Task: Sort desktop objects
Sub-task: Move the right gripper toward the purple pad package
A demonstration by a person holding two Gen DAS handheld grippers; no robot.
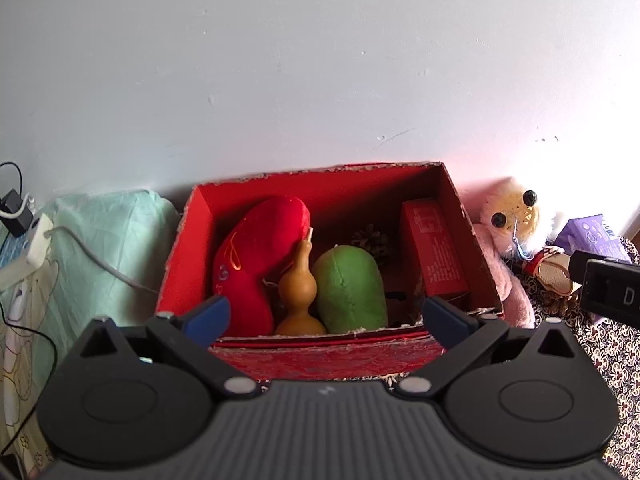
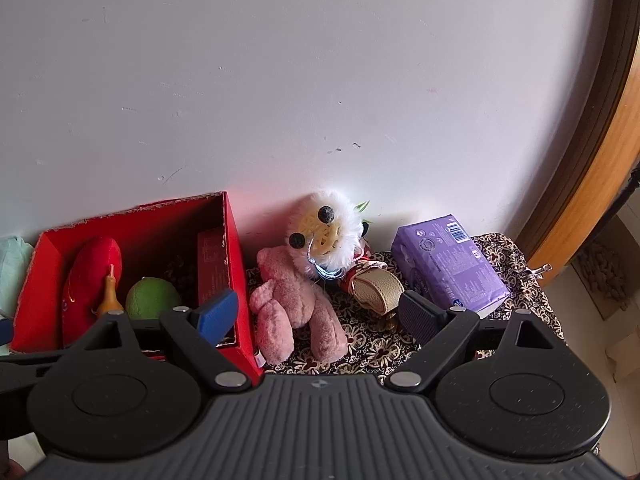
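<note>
My left fingers (image 1: pixel 326 314) spread wide, empty, the red box (image 1: pixel 320 354) just ahead — my right fingers (image 2: pixel 320 314) spread too, the pink plush bear (image 2: pixel 296 312) between them.

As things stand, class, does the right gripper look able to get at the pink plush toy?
Probably yes. The right gripper is open and empty, and the pink plush toy lies on the patterned cloth ahead between its fingers, outside the red box, with nothing covering it.
</note>
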